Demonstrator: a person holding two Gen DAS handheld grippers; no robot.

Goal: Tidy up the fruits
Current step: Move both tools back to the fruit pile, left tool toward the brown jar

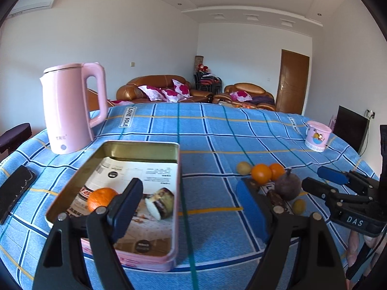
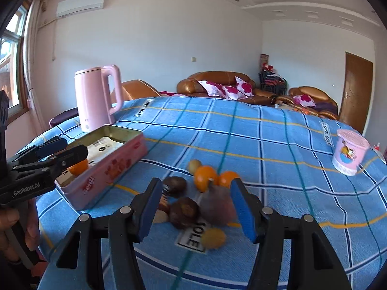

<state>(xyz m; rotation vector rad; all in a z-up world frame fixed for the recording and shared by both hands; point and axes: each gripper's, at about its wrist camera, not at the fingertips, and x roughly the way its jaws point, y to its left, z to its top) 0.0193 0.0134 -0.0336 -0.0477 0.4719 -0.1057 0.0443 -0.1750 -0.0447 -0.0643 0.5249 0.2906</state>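
Observation:
An open pink tin box [image 1: 174,193] [image 2: 113,166] lies on the blue checked tablecloth, with one orange [image 1: 100,198] [image 2: 78,167] inside. My left gripper [image 1: 191,207] [image 2: 64,148] is open and empty, its left finger over the box by the orange. To the right sits a fruit pile: two oranges [image 1: 261,173] [image 2: 205,177], a dark purple fruit [image 1: 287,184] [image 2: 219,207], small yellow fruits [image 1: 243,168] [image 2: 212,238] and brown round ones [image 2: 183,211]. My right gripper [image 2: 197,211] [image 1: 319,178] is open and empty, just above the pile.
A pink kettle [image 1: 72,106] [image 2: 96,99] stands behind the box. A pink cup [image 1: 316,139] [image 2: 350,152] stands at the far right. A black phone [image 1: 14,193] lies at the table's left edge. Sofas and a door lie beyond the table.

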